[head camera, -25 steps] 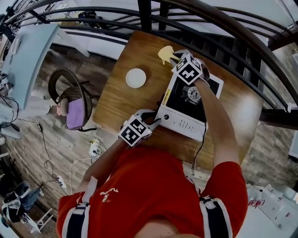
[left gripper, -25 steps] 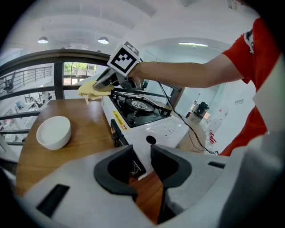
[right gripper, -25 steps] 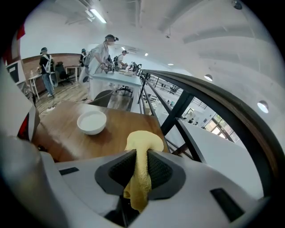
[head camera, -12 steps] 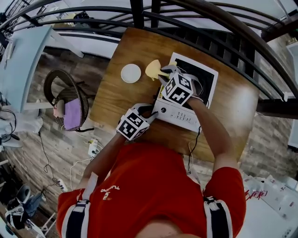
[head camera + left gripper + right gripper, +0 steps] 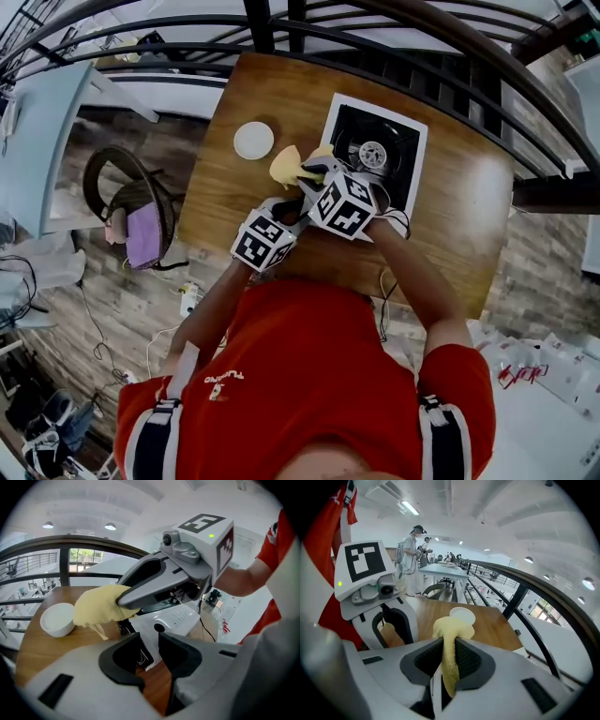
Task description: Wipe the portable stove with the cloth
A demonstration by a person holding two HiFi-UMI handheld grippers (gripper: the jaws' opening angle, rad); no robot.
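The right hand-held gripper [image 5: 449, 656] is closed on the yellow cloth [image 5: 286, 167]. A narrow strip of the fabric is pinched between its jaws, and the rest bunches in a soft lump just past their tips. In the head view the cloth hangs over the wooden table [image 5: 450, 225], just off the left edge of the portable stove [image 5: 403, 178]. It sits between the stove and a small white bowl [image 5: 253, 140], which stands on the table a little further left. Whether the cloth touches the stove's side cannot be told. The right hand-held gripper reaches leftward across the stove's near, white control panel, hiding most of it from above. The black top and the round burner [image 5: 373, 153] show on the far side. The left hand-held gripper [image 5: 149, 651] sits at the stove's near left corner, close beside the other one. Its jaws stand a little apart, and the white corner of the stove and a strip of bare wood show in the gap. No contact with the corner can be made out. To the left of the table, on the floor below, stands a wicker chair [image 5: 117, 178] with a purple cushion [image 5: 142, 234].
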